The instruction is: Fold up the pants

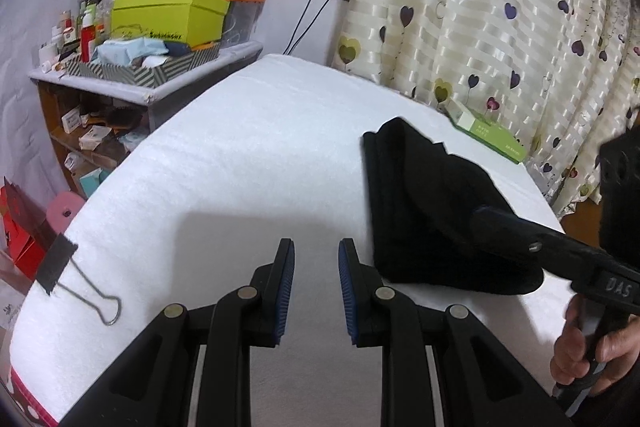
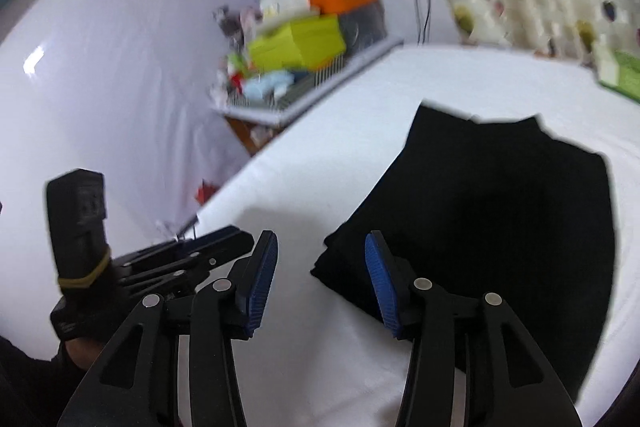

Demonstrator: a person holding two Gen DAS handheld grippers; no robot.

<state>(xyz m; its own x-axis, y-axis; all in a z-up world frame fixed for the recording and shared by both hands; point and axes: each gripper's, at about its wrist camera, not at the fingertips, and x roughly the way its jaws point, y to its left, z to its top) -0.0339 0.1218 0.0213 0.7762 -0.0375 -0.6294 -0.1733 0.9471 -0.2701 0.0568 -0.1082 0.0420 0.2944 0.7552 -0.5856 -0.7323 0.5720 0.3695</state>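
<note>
pants (image 1: 436,211): black, folded up, lying on the white tabletop (image 1: 248,155)
left gripper (image 1: 316,287): fingers apart, holding nothing
right gripper (image 2: 322,283): fingers spread wide, empty, at the pants' edge

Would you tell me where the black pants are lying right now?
The folded black pants lie on the white table, right of the open left gripper in the left wrist view, near the green box.

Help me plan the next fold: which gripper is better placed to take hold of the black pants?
Right. The right gripper is open at the near edge of the folded black pants, one finger over the cloth. The left gripper, also open, points at bare white table cover, with the pants off to its side.
</note>
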